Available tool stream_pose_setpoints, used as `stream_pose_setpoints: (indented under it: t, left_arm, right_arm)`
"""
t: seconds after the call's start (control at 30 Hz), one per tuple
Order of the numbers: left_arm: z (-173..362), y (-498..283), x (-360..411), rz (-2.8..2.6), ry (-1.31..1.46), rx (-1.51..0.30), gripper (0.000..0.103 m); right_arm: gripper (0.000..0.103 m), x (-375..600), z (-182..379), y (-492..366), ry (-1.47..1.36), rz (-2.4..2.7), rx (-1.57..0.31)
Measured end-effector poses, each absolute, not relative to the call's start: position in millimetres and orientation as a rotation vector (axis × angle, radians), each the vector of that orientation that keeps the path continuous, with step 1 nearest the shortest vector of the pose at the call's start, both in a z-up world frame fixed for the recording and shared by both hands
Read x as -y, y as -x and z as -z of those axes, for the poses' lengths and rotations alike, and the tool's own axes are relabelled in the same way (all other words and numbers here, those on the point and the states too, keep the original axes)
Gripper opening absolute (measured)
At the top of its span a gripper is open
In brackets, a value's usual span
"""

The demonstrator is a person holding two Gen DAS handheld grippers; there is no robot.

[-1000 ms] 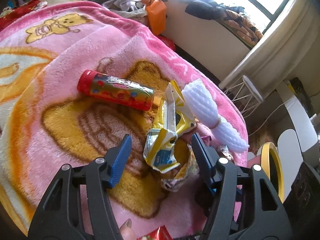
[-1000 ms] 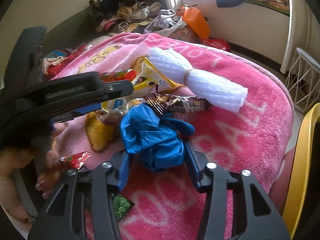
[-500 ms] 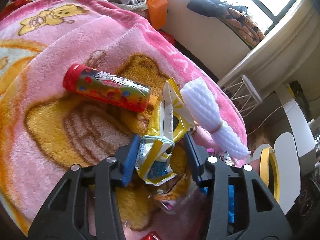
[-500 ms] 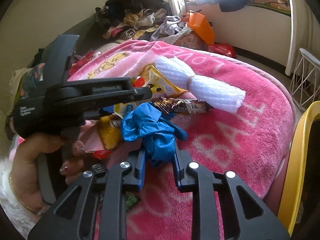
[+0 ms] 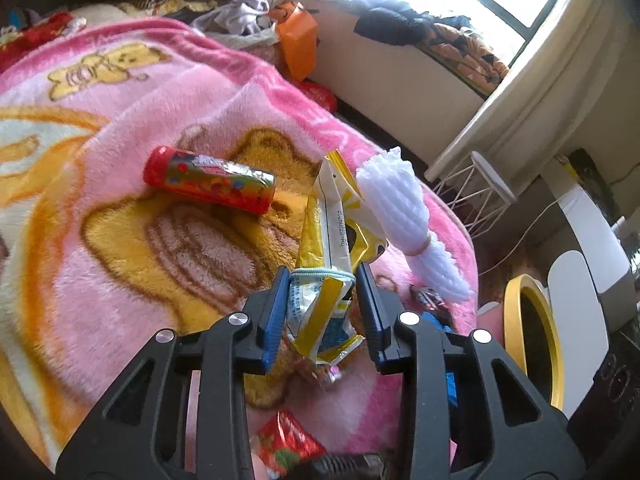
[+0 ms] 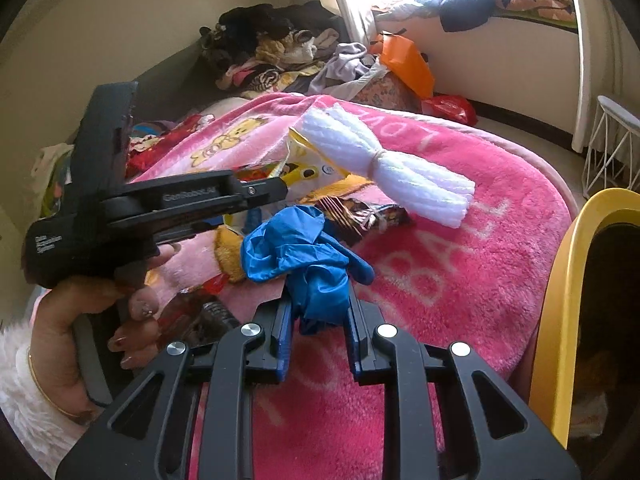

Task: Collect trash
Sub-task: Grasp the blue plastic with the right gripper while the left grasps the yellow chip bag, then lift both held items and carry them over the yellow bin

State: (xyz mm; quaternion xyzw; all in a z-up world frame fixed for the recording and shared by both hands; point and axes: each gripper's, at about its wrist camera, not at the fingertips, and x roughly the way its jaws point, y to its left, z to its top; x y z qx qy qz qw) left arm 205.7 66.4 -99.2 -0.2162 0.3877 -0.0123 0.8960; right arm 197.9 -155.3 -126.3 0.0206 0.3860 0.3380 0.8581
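Pink blanket (image 5: 132, 128) is covering the whole bed and carrying the litter; it is soft and uneven, so anything dropped is likely rolling or sinking into the pile. Yellow-rimmed bin (image 6: 560, 300) is standing off the bed edge on the right, apparently the destination, though its inside is too dark to read. Main risk, as judged: both loads are limp and each is being pinched at one end only. Yellow snack wrapper (image 5: 332, 264) is slick foil, with most of its length sticking out beyond the tips and a loose flap hanging below, so a quick swing is likely letting it slide out. Blue glove (image 6: 296, 256) is bunching above the right fingers, so it may be snagging the brown wrapper (image 6: 368, 216) just behind it and dragging that along, or slipping free. White foam net (image 5: 404, 216) is lying against the yellow wrapper's far end and may be getting knocked off the bed edge. Red candy tube (image 5: 208, 180) is lying apart to the left, untouched, and round enough to be rolling. Left gripper (image 5: 322, 280) is closing narrowly, pads pressing both sides of the yellow wrapper. Right gripper (image 6: 316, 300) is nearly closed, squeezing the glove's lower folds. Small red wrapper (image 5: 288, 444) is lying below the left gripper, still to collect
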Motion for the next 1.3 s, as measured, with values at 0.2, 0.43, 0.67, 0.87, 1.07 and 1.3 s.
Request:
stream_pose_setpoints:
  t: [0.2, 0.43, 0.67, 0.87, 1.07, 1.3]
  left_arm:
    - [79.7, -182.9, -69.0, -0.020, 0.424, -0.740, 0.027]
    - [64.8, -163.2, -77.8, -0.024, 0.408, -0.700, 0.027]
    - [55.5, -150.0, -80.4, -0.012, 0.401, -0.678, 0.027]
    - [48.0, -144.3, -76.5, 0.012, 0.399, -0.663, 0.027]
    - [42.0, -139.9, -69.5, 0.041, 0.399, -0.654, 0.027]
    - [35.2, -136.7, -56.9, 0.087, 0.406, -0.650, 0.027]
  right_arm:
    - [0.021, 152.7, 120.2, -184.9, -0.021, -0.735, -0.792]
    - [0.020, 148.2, 114.2, -174.0, 0.007, -0.759, -0.778]
    - [0.017, 145.9, 108.9, -168.2, 0.011, -0.764, -0.756]
    - [0.017, 154.0, 103.3, -165.0, -0.024, -0.762, -0.745]
    - [0.017, 163.8, 94.0, -163.2, -0.046, -0.742, -0.720]
    - [0.017, 177.6, 82.7, -164.2, -0.071, -0.701, -0.684]
